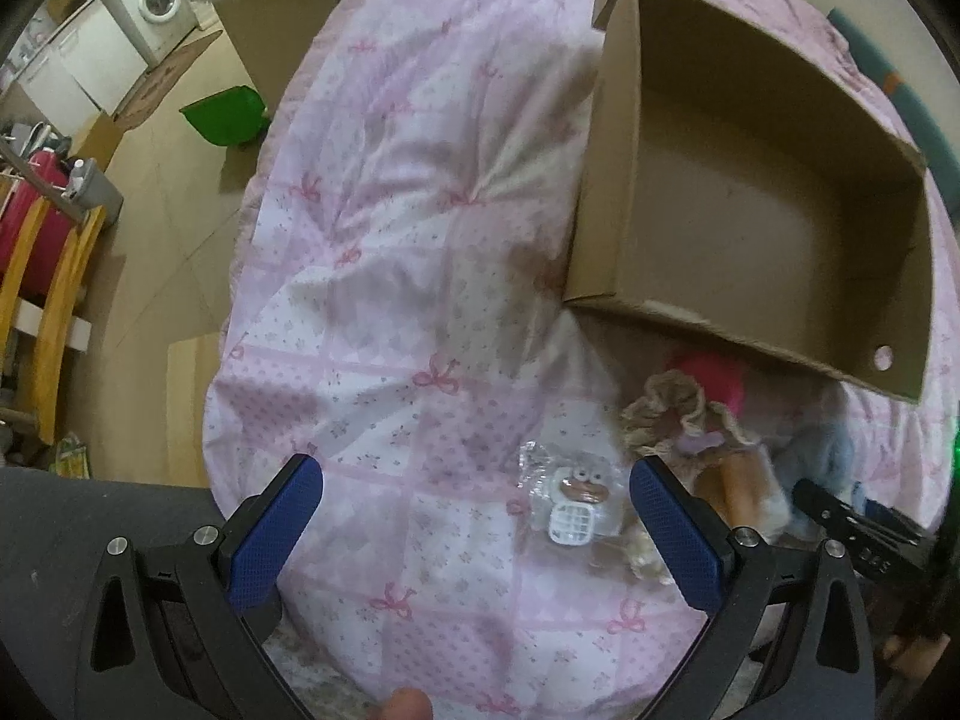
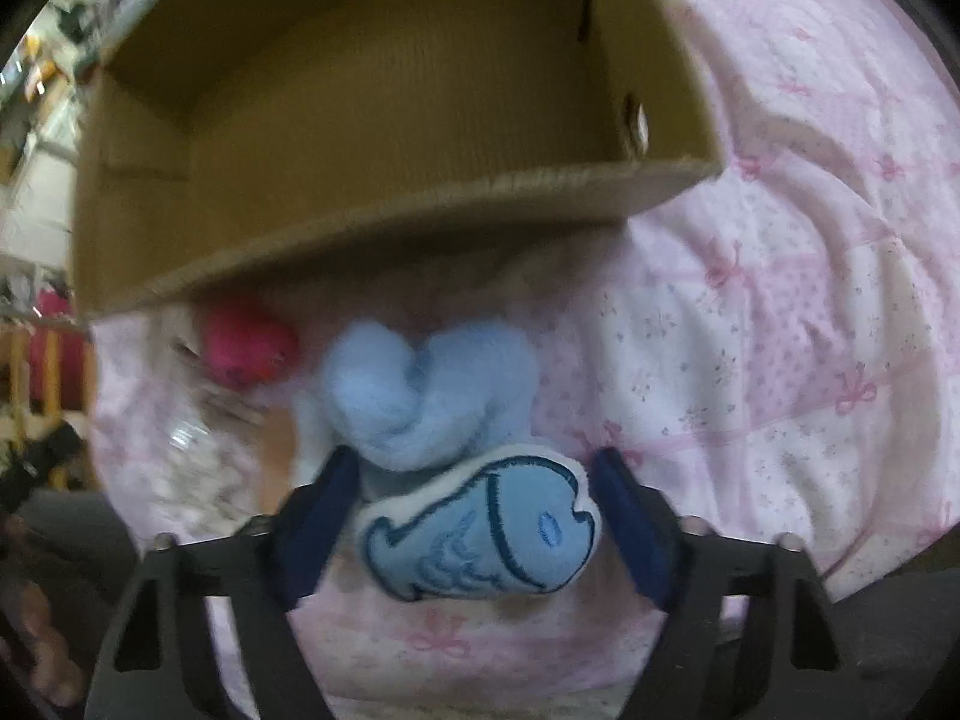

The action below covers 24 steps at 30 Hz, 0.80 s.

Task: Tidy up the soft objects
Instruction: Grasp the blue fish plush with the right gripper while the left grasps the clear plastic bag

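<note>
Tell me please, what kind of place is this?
Probably a home, a bedroom or laundry area. A pink quilt with bows covers a bed, a washing machine stands on the floor beyond, and a cardboard box sits on the quilt.

Left wrist high over quilt [image 1: 384, 276], right wrist close, both facing box [image 2: 372, 138]

Background, left wrist view. A pink patchwork quilt [image 1: 384, 276] with bow prints covers the bed. Beyond its left edge lies a tan tiled floor [image 1: 162, 240]. A white washing machine [image 1: 157, 3] and white cabinets [image 1: 84, 72] stand at the far left; a green bin [image 1: 227, 116] sits near the bed's far-left edge. Yellow wooden rails [image 1: 54, 288] stand at the left.
</note>
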{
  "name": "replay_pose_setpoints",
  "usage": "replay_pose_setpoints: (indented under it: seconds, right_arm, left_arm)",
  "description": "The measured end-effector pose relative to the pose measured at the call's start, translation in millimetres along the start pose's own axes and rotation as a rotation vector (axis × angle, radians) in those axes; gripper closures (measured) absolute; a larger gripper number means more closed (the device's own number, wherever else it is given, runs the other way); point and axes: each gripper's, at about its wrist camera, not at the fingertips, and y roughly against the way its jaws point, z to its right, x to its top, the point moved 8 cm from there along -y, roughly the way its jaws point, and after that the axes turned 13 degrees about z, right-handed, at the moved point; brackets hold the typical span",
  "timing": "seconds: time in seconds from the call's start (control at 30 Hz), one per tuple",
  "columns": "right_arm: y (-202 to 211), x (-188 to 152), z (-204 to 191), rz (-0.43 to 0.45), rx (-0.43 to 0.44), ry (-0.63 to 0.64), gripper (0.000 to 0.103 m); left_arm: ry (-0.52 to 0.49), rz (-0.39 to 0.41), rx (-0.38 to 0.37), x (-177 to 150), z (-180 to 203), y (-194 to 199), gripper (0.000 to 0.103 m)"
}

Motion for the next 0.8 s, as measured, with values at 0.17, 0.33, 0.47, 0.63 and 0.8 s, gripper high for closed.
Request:
replay_pose_setpoints:
  seconds: [0.17, 0.33, 0.47, 0.63, 0.8]
  right_arm:
    - [0.4, -3.2, -13.1, 0.026, 0.012, 0.056, 0.045]
    - [18.9, 3.4, -19.0, 0.105, 0.054, 0.031, 0.054]
    - [34.7, 8.5, -17.1, 0.156, 0.094, -0.019, 0.054]
    - [43.4, 12.2, -9.1, 0.176, 0.107, -0.028, 0.054]
    - [39.4, 10.5, -4.9, 0.181, 0.116, -0.026, 0.054]
  left_arm:
    - [0.027, -0.073, -0.056, -16.8, 2.9, -21.3, 0.021]
    - [0.037, -0.145, -0.114, -25.9, 12.6, -37.2, 0.035]
    - [0.023, -0.171, -0.145, -29.3, 23.8, -45.3, 0.036]
    - [-0.009, -0.22, -0.183, -36.4, 42.7, -56.5, 0.065]
    - [-0.032, -0.185, -0.198, -31.2, 43.6, -47.4, 0.08]
